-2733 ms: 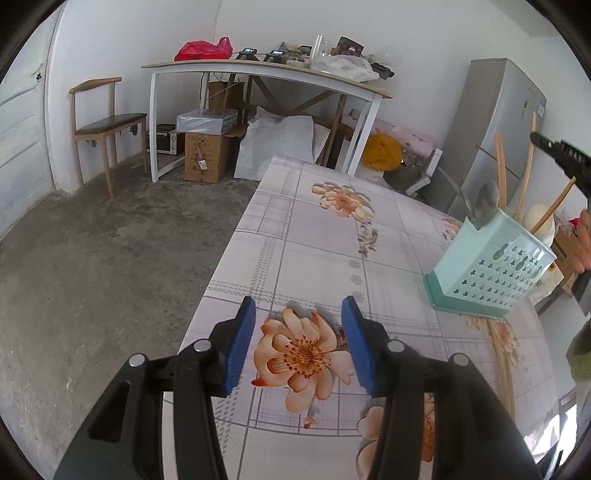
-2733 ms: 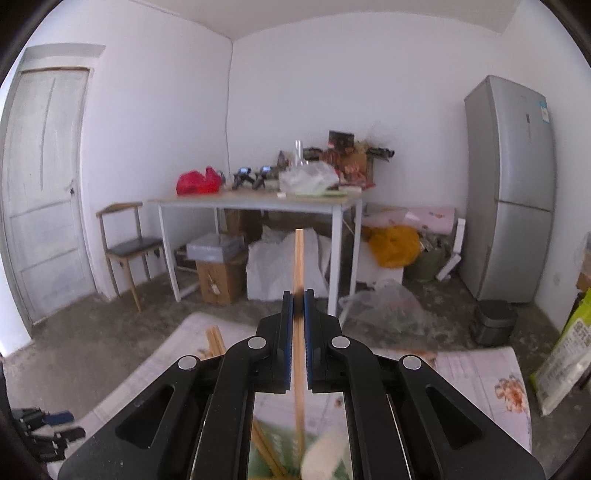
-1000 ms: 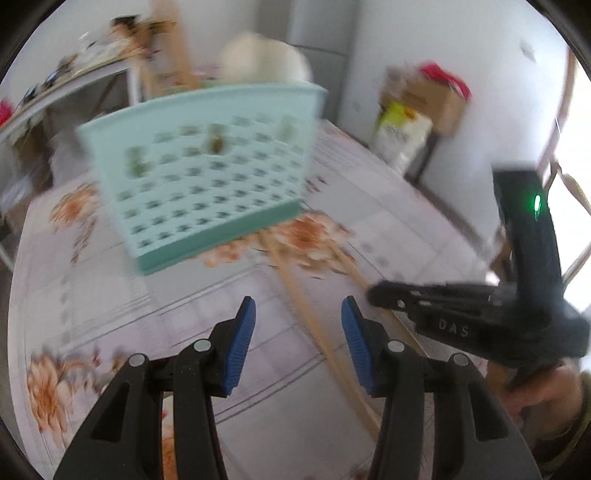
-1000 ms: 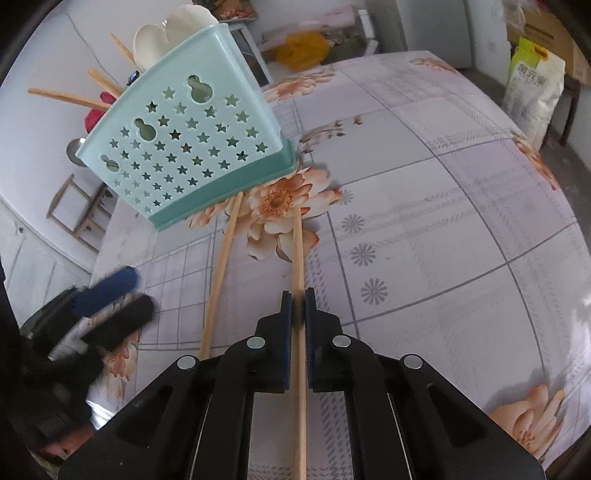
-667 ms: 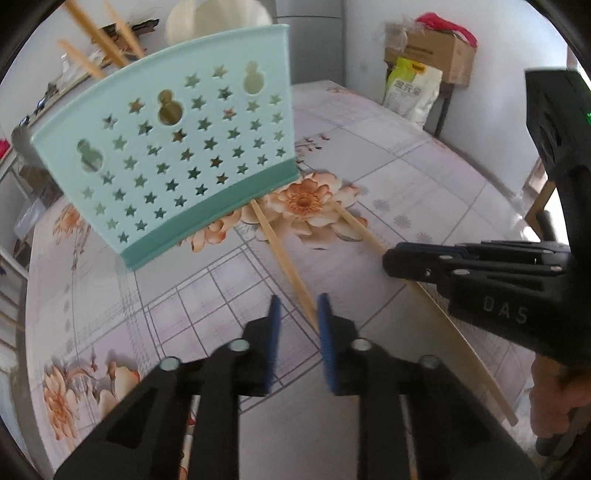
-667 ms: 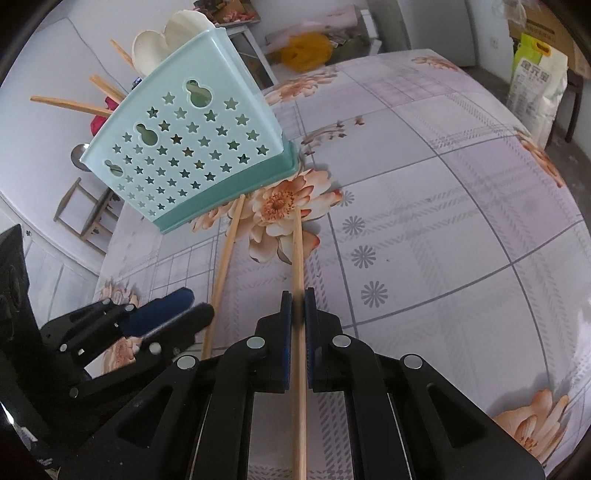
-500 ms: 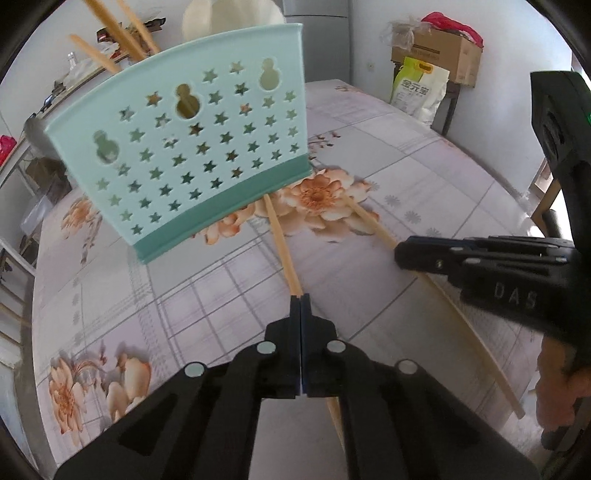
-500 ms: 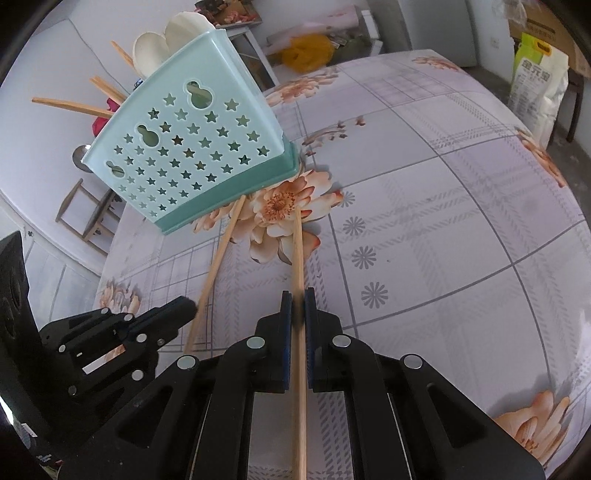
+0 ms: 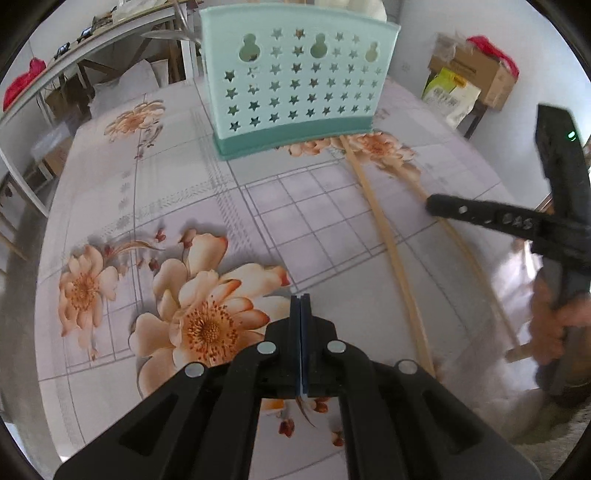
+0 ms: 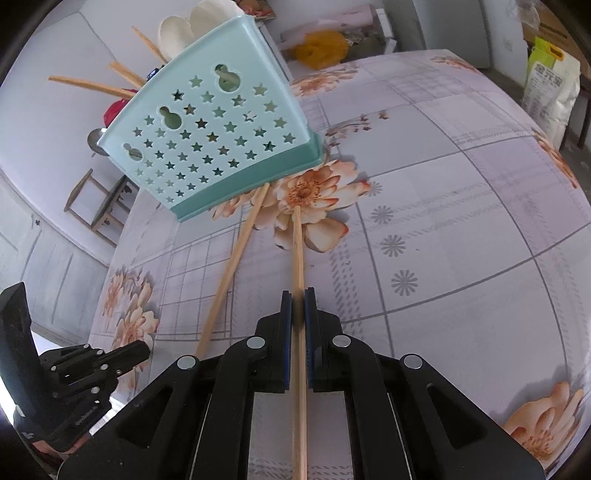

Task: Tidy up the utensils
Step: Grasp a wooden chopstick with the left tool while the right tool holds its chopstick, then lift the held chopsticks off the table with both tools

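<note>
- Standing on the floral tablecloth (image 9: 317,221) we see a mint-green utensil holder (image 9: 299,85) with star and gourd cutouts, upright, with chopsticks (image 10: 88,85) and pale spoons (image 10: 177,29) sticking out of its top.
- Beyond the cloth we note a white work table (image 9: 110,40) with clutter, a wooden chair (image 10: 99,206), a yellow-green sack (image 10: 552,88) and a cardboard box (image 9: 476,74).
- Our left gripper (image 9: 300,306) hangs low over a printed flower, its blue pads pressed flat together with nothing between them.
- Just to its right a loose wooden chopstick (image 9: 388,251) lies on the cloth, its far end touching the holder's base; nothing blocks it.
- Our right gripper (image 10: 297,295) points toward the holder, jaws clamped on a second wooden chopstick (image 10: 296,240).
- That stick runs straight forward over the cloth, its tip over a printed flower just short of the holder's base.
- From the left wrist view we see a bare hand (image 9: 561,325) around the right gripper's handle.
</note>
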